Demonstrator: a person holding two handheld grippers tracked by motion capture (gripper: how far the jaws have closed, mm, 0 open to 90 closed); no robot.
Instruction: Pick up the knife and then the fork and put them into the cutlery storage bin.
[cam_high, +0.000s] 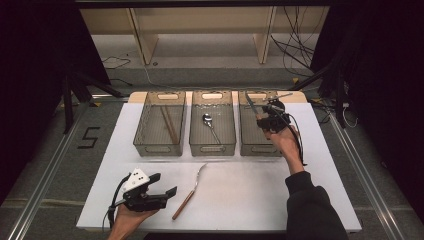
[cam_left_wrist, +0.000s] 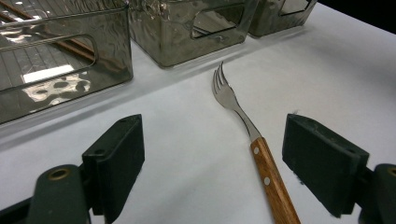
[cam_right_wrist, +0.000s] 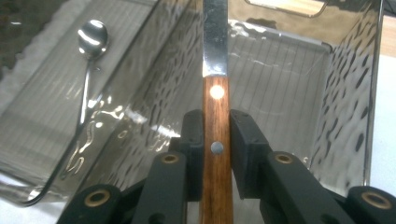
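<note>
A fork (cam_high: 191, 189) (cam_left_wrist: 252, 135) with a wooden handle lies on the white table, tines toward the bins. My left gripper (cam_high: 167, 192) (cam_left_wrist: 212, 161) stands open just left of it, low over the table, with the fork's handle between the jaws in the left gripper view. My right gripper (cam_high: 261, 119) (cam_right_wrist: 215, 140) is shut on the wooden handle of a knife (cam_high: 251, 105) (cam_right_wrist: 215, 79), held over the right bin (cam_high: 260, 145) (cam_right_wrist: 345, 93) with the blade pointing away. A spoon (cam_high: 210, 125) (cam_right_wrist: 88, 70) lies in the middle bin (cam_high: 212, 147).
Three smoky clear plastic bins stand in a row at the table's far side. The left bin (cam_high: 160, 145) (cam_left_wrist: 56, 70) holds wooden chopsticks (cam_high: 169, 124). Cables and stands lie on the floor beyond the table.
</note>
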